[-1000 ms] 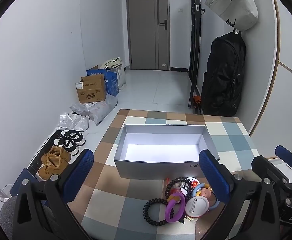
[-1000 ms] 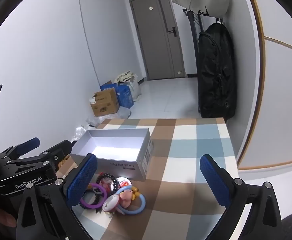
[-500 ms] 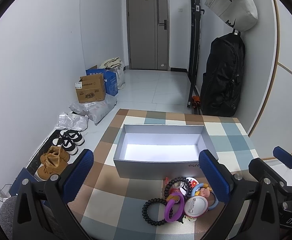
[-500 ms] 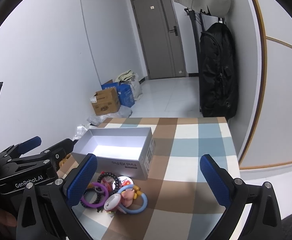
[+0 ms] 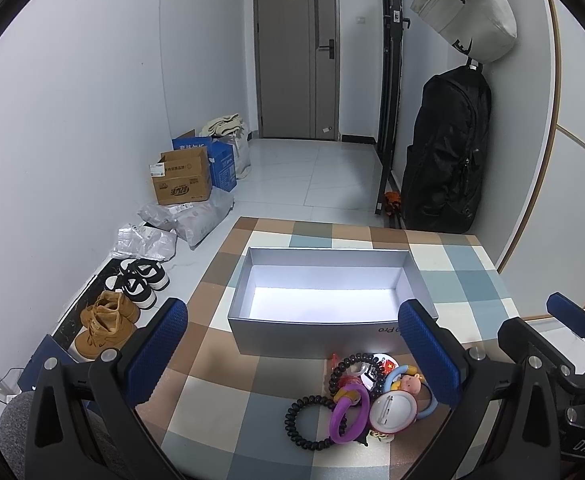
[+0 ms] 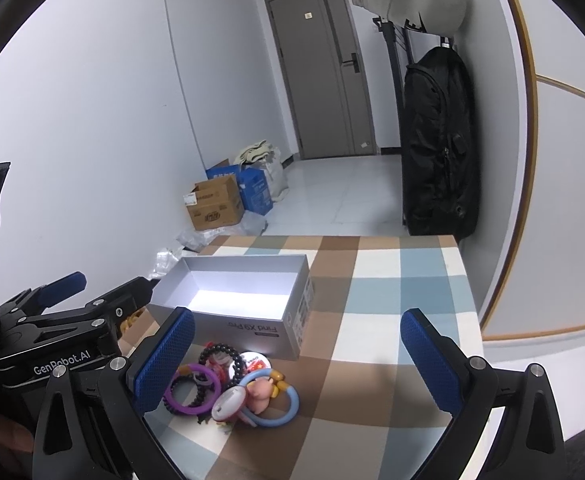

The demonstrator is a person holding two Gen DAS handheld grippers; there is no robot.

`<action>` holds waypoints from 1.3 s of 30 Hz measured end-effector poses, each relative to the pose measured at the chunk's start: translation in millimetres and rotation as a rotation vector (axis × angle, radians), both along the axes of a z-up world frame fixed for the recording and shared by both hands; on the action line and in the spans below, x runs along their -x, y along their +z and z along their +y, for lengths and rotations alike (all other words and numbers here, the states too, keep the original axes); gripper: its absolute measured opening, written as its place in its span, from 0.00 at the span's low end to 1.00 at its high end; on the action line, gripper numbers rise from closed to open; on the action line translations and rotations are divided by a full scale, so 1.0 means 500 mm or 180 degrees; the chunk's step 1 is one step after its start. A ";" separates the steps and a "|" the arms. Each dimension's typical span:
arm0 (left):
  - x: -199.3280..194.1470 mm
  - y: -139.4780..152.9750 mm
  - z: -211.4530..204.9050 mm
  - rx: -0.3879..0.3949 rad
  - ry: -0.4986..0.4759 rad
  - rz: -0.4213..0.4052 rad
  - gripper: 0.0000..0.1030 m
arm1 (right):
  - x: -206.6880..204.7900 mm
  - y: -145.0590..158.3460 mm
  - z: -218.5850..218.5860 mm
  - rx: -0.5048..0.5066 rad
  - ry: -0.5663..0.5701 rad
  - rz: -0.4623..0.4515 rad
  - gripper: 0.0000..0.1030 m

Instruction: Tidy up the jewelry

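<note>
A pile of jewelry [image 5: 366,394] lies on the checked table just in front of an empty grey box [image 5: 320,300]: a black coil band [image 5: 304,424], a purple ring [image 5: 346,408], a white round badge [image 5: 394,408], a black bead bracelet and a light-blue ring with a pink charm [image 6: 262,394]. My left gripper [image 5: 296,352] hovers open above the near table, the pile to its lower right. My right gripper [image 6: 292,356] also stands open, the pile [image 6: 228,384] by its left finger and the box [image 6: 236,300] behind.
Table edges run near on the left and right. Beyond are a tiled floor, cardboard boxes [image 5: 182,178], shoes [image 5: 108,318] and a black backpack [image 5: 446,156] hanging by the right wall. The left gripper's body [image 6: 64,328] sits at the right wrist view's left.
Both views have drifted slightly: the box and pile sit a little lower in the left wrist view and further right in the right wrist view. Both grippers stay open.
</note>
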State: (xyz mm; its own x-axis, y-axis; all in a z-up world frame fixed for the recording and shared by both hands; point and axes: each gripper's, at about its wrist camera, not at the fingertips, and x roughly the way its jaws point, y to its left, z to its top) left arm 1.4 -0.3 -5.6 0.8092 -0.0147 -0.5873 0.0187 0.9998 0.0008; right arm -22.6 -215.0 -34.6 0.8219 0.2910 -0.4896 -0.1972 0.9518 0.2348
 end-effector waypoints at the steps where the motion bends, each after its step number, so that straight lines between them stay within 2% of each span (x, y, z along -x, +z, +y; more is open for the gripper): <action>1: 0.001 0.000 0.001 0.0001 0.0000 0.0002 0.99 | 0.001 0.000 -0.001 -0.0007 0.0003 0.0000 1.00; 16: -0.001 -0.008 0.002 0.0029 -0.0016 0.0042 0.99 | 0.002 -0.001 -0.003 -0.0032 0.0036 0.0004 1.00; 24: -0.011 -0.022 0.007 0.0153 -0.0104 0.0190 0.99 | -0.003 -0.004 -0.002 -0.0054 0.0055 0.0045 1.00; 32: -0.022 -0.036 0.025 0.0382 -0.0279 0.0383 0.99 | -0.009 -0.007 -0.002 -0.0068 0.0071 0.0070 1.00; 39: -0.033 -0.063 0.054 0.0743 -0.0534 0.0691 0.99 | -0.029 -0.021 -0.012 -0.0262 0.0149 0.0286 1.00</action>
